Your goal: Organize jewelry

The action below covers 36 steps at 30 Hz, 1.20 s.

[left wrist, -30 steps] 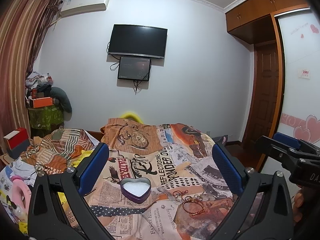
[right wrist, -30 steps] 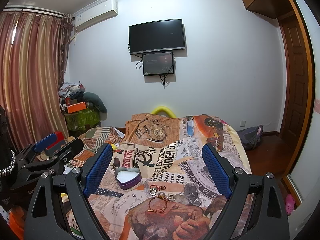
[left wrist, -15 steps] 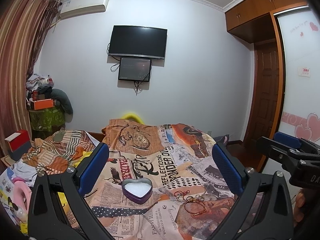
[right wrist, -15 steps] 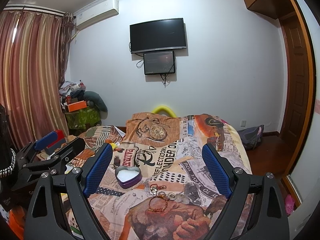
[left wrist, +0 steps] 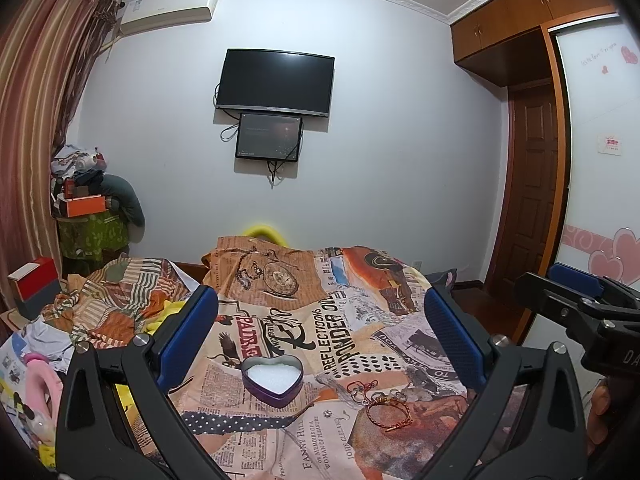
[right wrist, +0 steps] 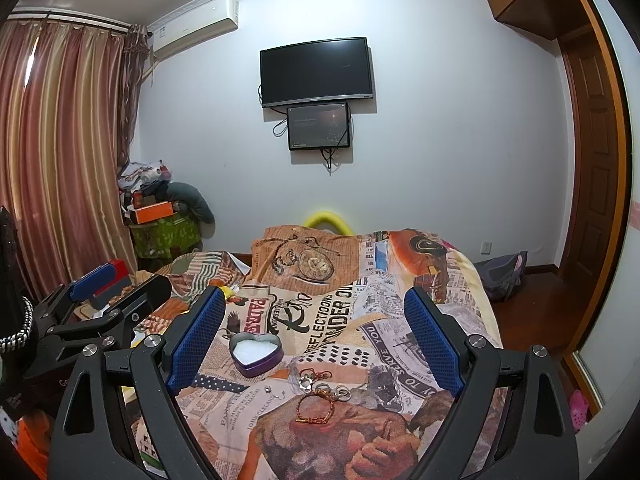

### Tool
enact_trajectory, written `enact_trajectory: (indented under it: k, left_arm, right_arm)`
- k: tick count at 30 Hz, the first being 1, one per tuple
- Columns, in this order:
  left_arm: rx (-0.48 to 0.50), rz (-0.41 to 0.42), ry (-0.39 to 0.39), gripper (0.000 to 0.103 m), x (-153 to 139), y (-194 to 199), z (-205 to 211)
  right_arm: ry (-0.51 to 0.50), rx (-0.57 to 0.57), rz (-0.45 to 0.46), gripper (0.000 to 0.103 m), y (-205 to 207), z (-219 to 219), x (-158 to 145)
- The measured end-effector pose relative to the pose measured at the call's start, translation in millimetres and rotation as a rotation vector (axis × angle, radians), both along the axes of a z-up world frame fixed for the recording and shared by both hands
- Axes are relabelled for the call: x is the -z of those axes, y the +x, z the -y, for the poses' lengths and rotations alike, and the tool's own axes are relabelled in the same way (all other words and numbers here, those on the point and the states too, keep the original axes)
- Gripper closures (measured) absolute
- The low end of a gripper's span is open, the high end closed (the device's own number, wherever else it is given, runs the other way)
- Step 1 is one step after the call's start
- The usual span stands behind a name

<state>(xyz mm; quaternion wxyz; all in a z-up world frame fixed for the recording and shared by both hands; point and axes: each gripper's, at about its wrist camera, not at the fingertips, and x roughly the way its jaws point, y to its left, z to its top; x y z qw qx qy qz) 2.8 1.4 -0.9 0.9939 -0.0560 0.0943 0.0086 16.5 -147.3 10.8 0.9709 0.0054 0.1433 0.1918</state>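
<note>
A purple heart-shaped tin (left wrist: 273, 379) with white padding sits open on the printed bedspread; it also shows in the right wrist view (right wrist: 256, 354). To its right lie a gold bracelet (left wrist: 389, 415) (right wrist: 316, 407), several small rings (left wrist: 362, 389) (right wrist: 320, 383) and a tiny stud (left wrist: 328, 413) (right wrist: 267, 389). My left gripper (left wrist: 320, 340) is open and empty, held above the bed short of the tin. My right gripper (right wrist: 314, 338) is open and empty, above the jewelry. Each gripper shows at the edge of the other's view.
The bed (left wrist: 360, 320) is covered by a newspaper-print quilt. Rumpled striped bedding and clutter (left wrist: 100, 312) lie on the left. A red box (left wrist: 34, 286) stands at far left. A bag (right wrist: 504, 276) sits on the floor at right, by the wardrobe door (left wrist: 600, 160).
Both grippers have risen and tilted slightly, so the tin and jewelry sit a bit lower in view. Jaws stay open. Nothing on the bed has moved.
</note>
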Motion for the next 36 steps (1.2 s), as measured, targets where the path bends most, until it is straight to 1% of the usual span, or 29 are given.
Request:
enact_trajectory:
  k: [16,17,26,29,32,36]
  left_arm:
    - [0.006,-0.001,0.006,0.000,-1,3,-8]
    - [0.008,-0.002,0.007,0.000,0,1,3]
    - [0.011,-0.023,0.011,0.000,3,6,1]
    - [0.007,-0.041,0.017,0.000,7,12,1]
    - [0.007,-0.073,0.017,0.000,16,27,5]
    - [-0.002,-0.150,0.018,0.000,32,47,4]
  right_arm:
    - [0.004,0.004,0.001,0.014,1,2,0]
    - [0.005,0.004,0.001,0.014,1,3,0]
    - [0.004,0.016,-0.021,0.014,9,8,5]
    - [0.006,0.022,-0.041,0.014,15,10,9]
    - [0.003,0.029,-0.066,0.014,22,10,16]
    - [-0.018,0.051,-0.100,0.014,34,14,31]
